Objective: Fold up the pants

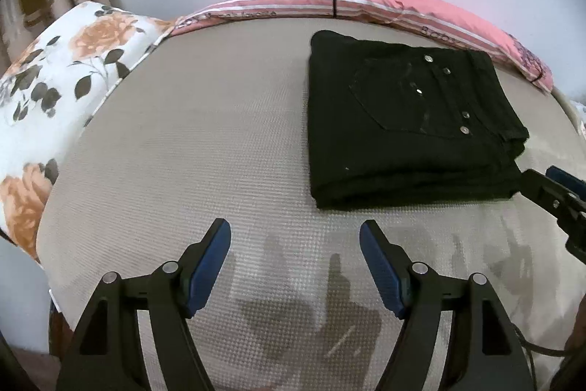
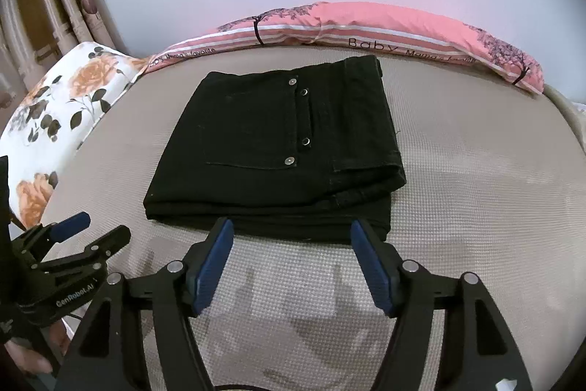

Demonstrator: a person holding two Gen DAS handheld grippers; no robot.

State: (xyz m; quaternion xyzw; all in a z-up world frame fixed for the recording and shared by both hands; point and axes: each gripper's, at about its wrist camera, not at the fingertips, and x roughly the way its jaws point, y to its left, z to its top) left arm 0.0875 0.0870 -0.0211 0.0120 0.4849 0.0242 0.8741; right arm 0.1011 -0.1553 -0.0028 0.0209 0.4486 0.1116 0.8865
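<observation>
While one pair of black pants lies folded into a thick rectangle on the beige mat, pocket side up with four metal studs showing in the right wrist view, two grippers hang over the near edge. The left gripper stands wide open and empty, left of the pants; the right gripper gapes just before the fold, holding nothing. Two pillows border the mat: one floral pillow, one pink pillow.
</observation>
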